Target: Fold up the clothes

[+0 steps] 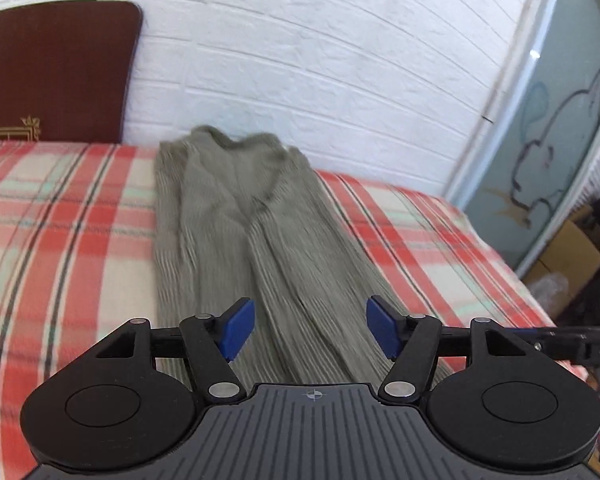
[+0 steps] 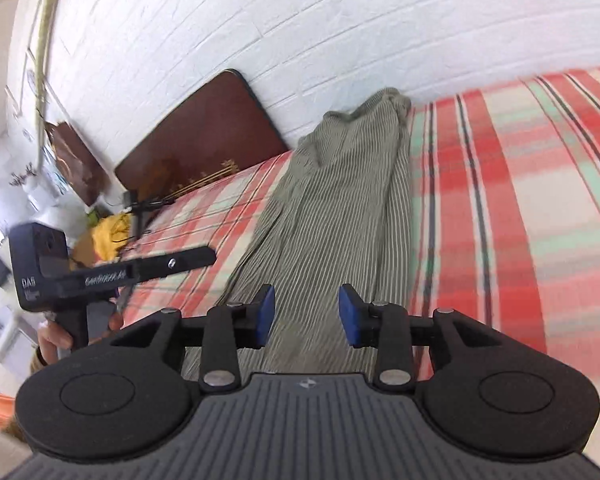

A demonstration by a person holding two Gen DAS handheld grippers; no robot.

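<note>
An olive-green striped garment lies as a long narrow strip on the plaid bed cover, running from near me to the white brick wall. My left gripper hovers over its near end, jaws wide apart, with nothing pressed between the blue pads. In the right wrist view the same garment stretches away ahead. My right gripper is open above its near end, pads clear of the cloth. The other hand-held gripper shows at the left there, with a hand on its handle.
A dark brown headboard stands against the white brick wall. A frosted glass door and a cardboard box are to the right of the bed. Yellow items lie beyond the bed's left edge.
</note>
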